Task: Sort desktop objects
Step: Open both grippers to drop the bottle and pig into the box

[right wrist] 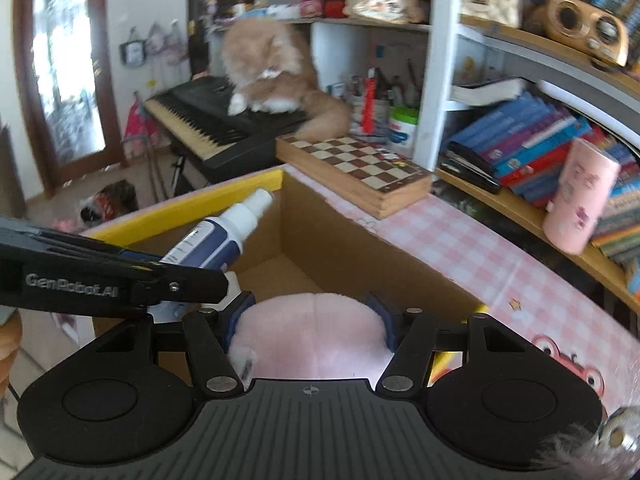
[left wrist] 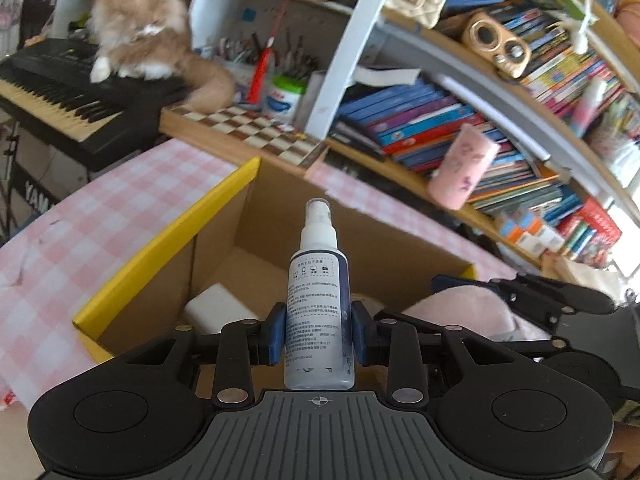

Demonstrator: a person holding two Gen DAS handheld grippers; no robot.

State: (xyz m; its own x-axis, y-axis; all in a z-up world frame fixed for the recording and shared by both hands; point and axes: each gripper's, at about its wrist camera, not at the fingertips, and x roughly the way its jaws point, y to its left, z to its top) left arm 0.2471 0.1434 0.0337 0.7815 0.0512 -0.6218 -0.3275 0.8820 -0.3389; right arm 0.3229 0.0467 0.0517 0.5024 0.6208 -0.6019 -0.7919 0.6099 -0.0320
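Observation:
My left gripper (left wrist: 319, 332) is shut on a white and navy spray bottle (left wrist: 319, 300), held upright over the open cardboard box (left wrist: 168, 248) with yellow rims. The bottle also shows in the right wrist view (right wrist: 218, 236), tilted over the box (right wrist: 340, 240). My right gripper (right wrist: 310, 328) is shut on a pink plush item (right wrist: 312, 336) above the box's near edge. The plush also shows in the left wrist view (left wrist: 472, 312), beside the right gripper's arm. A white block (left wrist: 224, 304) lies on the box floor.
The box stands on a pink checked tablecloth (left wrist: 100, 208). Behind it are a chessboard (right wrist: 356, 164), a keyboard (right wrist: 208, 120) with a fluffy cat (right wrist: 272, 72) on it, a pen holder (left wrist: 284, 96), a pink cup (right wrist: 580, 196) and bookshelves (left wrist: 500, 120).

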